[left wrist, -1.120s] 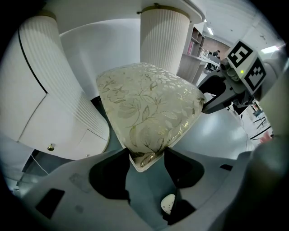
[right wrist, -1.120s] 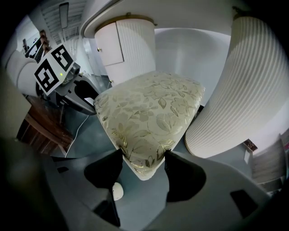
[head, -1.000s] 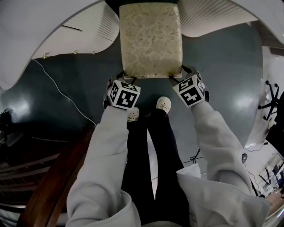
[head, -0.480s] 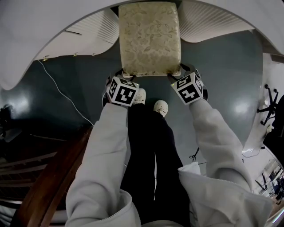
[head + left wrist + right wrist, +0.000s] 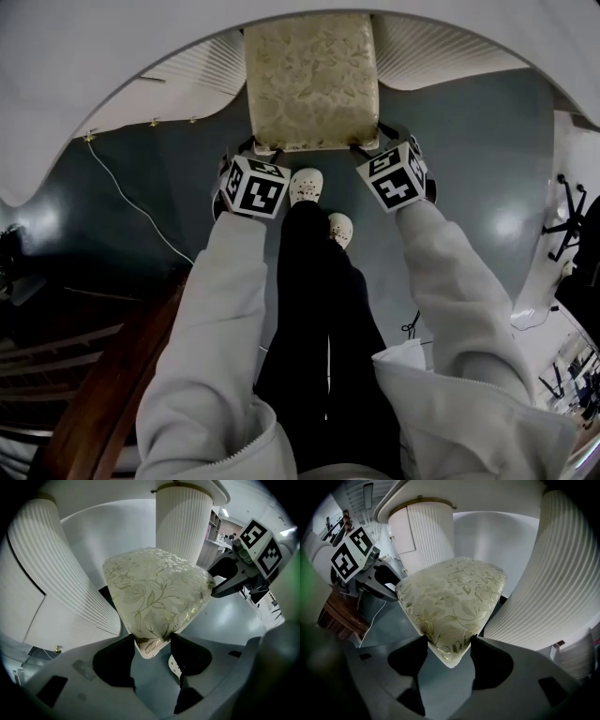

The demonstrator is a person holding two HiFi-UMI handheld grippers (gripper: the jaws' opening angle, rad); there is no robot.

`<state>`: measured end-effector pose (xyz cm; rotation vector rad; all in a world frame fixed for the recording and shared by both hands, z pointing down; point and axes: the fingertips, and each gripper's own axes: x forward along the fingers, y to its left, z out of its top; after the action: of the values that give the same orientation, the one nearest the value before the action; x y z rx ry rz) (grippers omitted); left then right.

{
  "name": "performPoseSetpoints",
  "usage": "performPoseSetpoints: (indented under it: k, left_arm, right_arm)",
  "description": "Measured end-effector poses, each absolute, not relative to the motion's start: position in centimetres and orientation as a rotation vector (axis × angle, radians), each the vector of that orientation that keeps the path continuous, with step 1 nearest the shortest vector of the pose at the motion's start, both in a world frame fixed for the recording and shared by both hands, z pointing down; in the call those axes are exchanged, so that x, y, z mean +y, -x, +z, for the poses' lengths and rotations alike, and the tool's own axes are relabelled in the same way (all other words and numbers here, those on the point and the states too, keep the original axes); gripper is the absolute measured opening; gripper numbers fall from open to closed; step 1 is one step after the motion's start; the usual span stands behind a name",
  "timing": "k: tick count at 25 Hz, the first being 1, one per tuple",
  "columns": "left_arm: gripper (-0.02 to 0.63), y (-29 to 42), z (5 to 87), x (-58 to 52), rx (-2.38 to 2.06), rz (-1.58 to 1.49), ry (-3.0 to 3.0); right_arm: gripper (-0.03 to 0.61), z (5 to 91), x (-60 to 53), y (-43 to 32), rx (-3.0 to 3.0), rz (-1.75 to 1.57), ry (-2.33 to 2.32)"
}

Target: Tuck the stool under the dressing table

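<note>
The stool [image 5: 312, 80] has a cream cushion with a gold leaf pattern; its far end lies under the white dressing table's top [image 5: 141, 47], between the two fluted pedestals [image 5: 183, 522] [image 5: 567, 573]. My left gripper [image 5: 255, 150] is shut on the cushion's near left corner, and its pads [image 5: 123, 656] press both sides of that corner of the stool [image 5: 154, 592]. My right gripper [image 5: 375, 148] is shut on the near right corner, with the stool [image 5: 454, 599] wedged between its pads [image 5: 485, 660]. Both grippers point steeply down. The stool's legs are hidden.
The person's pale shoes [image 5: 306, 186] stand on the grey floor right behind the stool. A white cable [image 5: 131, 202] runs across the floor at left. Dark wooden furniture [image 5: 103, 394] fills the lower left, and a black stand [image 5: 572, 211] is at the right.
Both grippers and the stool have moved forward toward the dressing table, so more of the cushion lies under the tabletop. One foot has stepped forward behind the stool.
</note>
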<state>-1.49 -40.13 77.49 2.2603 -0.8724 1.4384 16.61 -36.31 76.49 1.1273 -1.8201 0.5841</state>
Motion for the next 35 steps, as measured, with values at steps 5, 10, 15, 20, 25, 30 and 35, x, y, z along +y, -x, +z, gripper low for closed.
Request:
performPoseSetpoints:
  k: [5, 10, 15, 20, 25, 30, 35]
  left_arm:
    - [0.239, 1.1, 77.3, -41.9, -0.888, 1.421, -2.277]
    - [0.239, 0.7, 77.0, -42.9, -0.924, 1.402, -2.297]
    - [0.239, 0.4, 76.2, -44.1, -0.96, 1.382, -2.335]
    - [0.239, -0.1, 75.9, -45.6, -1.026, 1.383, -2.369]
    - [0.239, -0.4, 76.0, -47.1, -1.07, 1.393, -2.393]
    - [0.238, -0.7, 75.5, -48.5, -1.097, 1.39, -2.423]
    - [0.236, -0.9, 75.2, -50.0, -1.13, 1.369, -2.464]
  right_arm:
    - [0.334, 76.4, -38.0, -17.0, -1.805, 0.552, -1.152]
    - [0.333, 75.8, -39.2, -17.4, -1.796, 0.519, -1.181]
    - [0.334, 75.1, -40.3, -17.7, -1.785, 0.472, -1.225]
    - [0.334, 74.7, -41.8, -18.3, -1.776, 0.424, -1.268]
    - [0.334, 74.9, -43.3, -18.6, -1.775, 0.392, -1.292]
    - [0.333, 74.4, -44.5, -18.7, -1.765, 0.352, -1.335]
    - [0.331, 74.1, -45.7, -18.9, -1.769, 0.32, -1.387]
